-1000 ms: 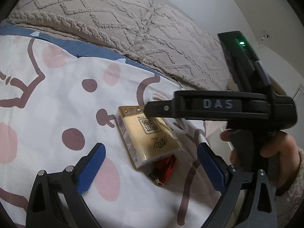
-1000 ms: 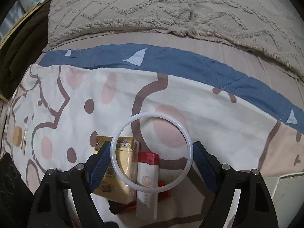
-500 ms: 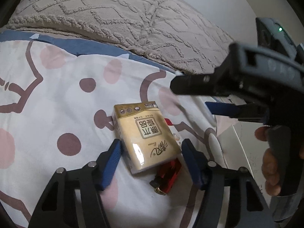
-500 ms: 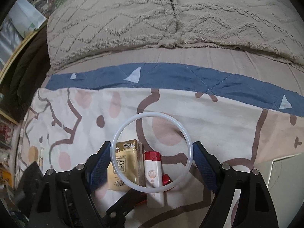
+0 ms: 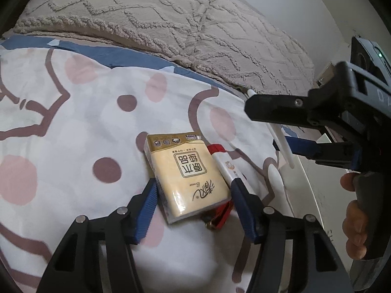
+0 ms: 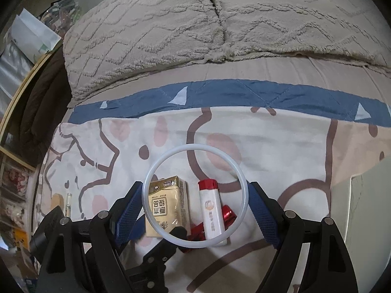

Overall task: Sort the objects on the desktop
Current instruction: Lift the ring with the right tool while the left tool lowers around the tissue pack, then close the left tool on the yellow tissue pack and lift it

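Note:
A yellow tissue pack (image 5: 188, 173) lies on the patterned bedsheet. My left gripper (image 5: 193, 195) straddles its near end with the blue pads against or very near its sides. Beside it lie a white lighter with a red cap (image 5: 226, 164) and a red shiny object (image 5: 220, 216). My right gripper (image 6: 195, 205) is shut on a white ring (image 6: 195, 147) and holds it above the sheet. Through the ring I see the tissue pack (image 6: 166, 206), the lighter (image 6: 211, 210) and the red object (image 6: 228, 216).
A white box (image 6: 361, 210) stands at the right, also in the left wrist view (image 5: 310, 195). Knitted beige pillows (image 6: 220, 19) lie behind a blue sheet band (image 6: 220, 92). A small glass tube (image 6: 68, 202) lies at far left. Cluttered shelves (image 6: 14, 171) line the left edge.
My left gripper has moved forward and closed around the tissue pack. My right gripper has lifted the ring up and back, uncovering the lighter.

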{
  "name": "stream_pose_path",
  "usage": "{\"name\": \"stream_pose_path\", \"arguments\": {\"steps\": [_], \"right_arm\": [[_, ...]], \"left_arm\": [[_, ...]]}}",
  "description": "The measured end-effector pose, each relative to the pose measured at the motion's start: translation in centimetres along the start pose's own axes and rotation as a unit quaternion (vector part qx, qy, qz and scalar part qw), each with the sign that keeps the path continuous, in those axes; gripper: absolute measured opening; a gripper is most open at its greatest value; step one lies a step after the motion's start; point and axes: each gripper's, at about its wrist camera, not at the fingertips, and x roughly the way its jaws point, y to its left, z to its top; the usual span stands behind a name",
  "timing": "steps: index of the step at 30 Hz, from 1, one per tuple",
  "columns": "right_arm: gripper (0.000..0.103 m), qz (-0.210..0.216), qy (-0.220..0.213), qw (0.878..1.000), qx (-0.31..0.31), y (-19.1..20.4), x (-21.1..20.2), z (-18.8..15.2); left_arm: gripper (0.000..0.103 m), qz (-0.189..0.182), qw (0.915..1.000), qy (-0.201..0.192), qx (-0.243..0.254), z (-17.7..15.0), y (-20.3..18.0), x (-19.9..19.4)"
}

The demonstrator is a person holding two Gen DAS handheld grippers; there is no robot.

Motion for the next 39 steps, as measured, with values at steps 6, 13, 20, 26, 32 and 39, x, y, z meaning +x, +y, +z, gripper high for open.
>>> {"name": "stream_pose_path", "arguments": {"steps": [6,13,20,26,32,39], "right_arm": [[0.084,0.005,-0.002,1.000,0.008,0.3,-0.8,-1.1],[0.084,0.013,0.006,1.000,0.013,0.8,-1.2,-3.4],[0.084,0.005,0.024,1.000,0.011,1.0,-1.6,-7.1],[0.084,-0.024,0.051,0.998,-0.008,1.1,-1.7,-11.1],[0.084,-0.060,0.049,0.996,-0.044,2.0,-3.2,-14.4],[0.084,-0.059,0.071,0.995,-0.037,2.5,-3.4,-18.1]], "left_arm": [[0.060,0.000,1.0000,0.008,0.002,-0.6,0.2,-2.0],[0.060,0.006,0.9994,0.030,0.014,-2.8,0.6,-4.0],[0.060,0.004,0.9988,0.043,0.022,-5.2,0.9,-6.7],[0.060,0.008,0.9973,0.066,0.030,-8.3,1.8,-9.0],[0.060,0.009,0.9964,0.080,0.026,-10.8,2.5,-11.4],[0.060,-0.011,0.9956,0.091,0.014,-12.3,2.3,-12.7]]}}
